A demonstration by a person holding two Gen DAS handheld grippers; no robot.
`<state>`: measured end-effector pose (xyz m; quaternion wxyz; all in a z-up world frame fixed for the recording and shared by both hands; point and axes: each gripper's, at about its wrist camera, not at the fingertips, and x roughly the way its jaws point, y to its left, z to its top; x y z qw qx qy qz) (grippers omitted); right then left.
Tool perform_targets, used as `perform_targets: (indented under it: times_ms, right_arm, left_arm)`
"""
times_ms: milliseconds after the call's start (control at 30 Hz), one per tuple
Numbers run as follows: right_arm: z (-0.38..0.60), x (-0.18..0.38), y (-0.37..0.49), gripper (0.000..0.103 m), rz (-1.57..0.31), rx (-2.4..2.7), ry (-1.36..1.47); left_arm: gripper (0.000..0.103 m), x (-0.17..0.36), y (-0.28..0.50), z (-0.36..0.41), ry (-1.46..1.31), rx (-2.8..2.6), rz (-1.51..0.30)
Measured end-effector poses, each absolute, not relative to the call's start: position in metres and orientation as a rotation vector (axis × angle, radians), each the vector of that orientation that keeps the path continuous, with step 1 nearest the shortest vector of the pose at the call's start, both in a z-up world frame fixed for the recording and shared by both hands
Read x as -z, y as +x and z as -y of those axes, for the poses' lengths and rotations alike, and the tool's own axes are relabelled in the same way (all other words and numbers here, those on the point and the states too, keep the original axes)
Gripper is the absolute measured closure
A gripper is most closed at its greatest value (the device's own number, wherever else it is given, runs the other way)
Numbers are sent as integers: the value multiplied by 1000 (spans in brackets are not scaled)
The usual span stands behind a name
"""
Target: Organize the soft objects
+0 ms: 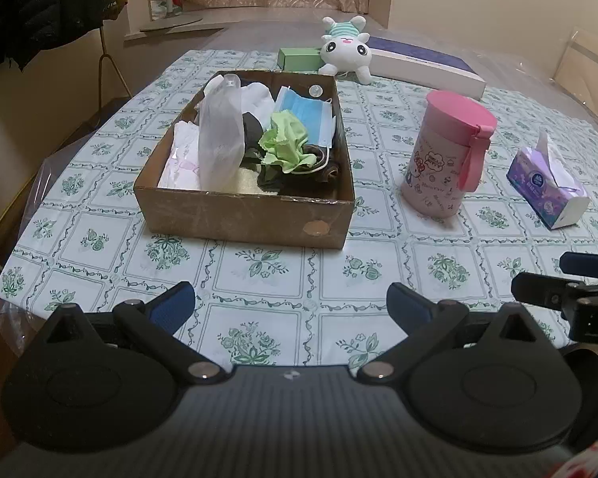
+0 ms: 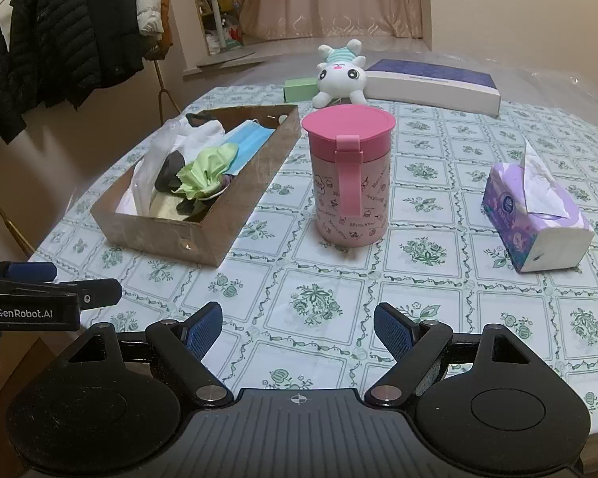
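Note:
A brown cardboard box [image 1: 243, 215] [image 2: 155, 231] stands on the patterned table. It holds a clear plastic bag [image 1: 219, 135], a green cloth [image 1: 285, 145] [image 2: 203, 171], a blue face mask [image 1: 307, 109] [image 2: 245, 143], white cloths and dark fabric. A white plush toy [image 1: 349, 49] [image 2: 341, 75] lies at the table's far side. My left gripper [image 1: 291, 302] hovers open and empty in front of the box. My right gripper [image 2: 297, 324] is open and empty too, short of a pink cup [image 2: 351, 175] [image 1: 446, 151].
A purple tissue pack [image 1: 546, 187] [image 2: 534, 215] lies at the right. A long purple-and-white box [image 1: 422, 63] [image 2: 434, 83] and a small green box [image 1: 299, 57] [image 2: 299, 88] sit at the back. Dark jackets [image 2: 59, 40] hang at the left, beyond the table edge.

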<state>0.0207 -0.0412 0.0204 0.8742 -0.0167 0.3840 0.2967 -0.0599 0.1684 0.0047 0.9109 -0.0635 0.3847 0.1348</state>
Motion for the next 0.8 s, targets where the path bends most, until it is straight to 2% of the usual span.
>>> perform_targets:
  times_ms: [800]
  right_arm:
    - [40,-21,22,20,-804,-621,-37]
  left_arm:
    - [1,-5,-57,-168,-131,-269,-789]
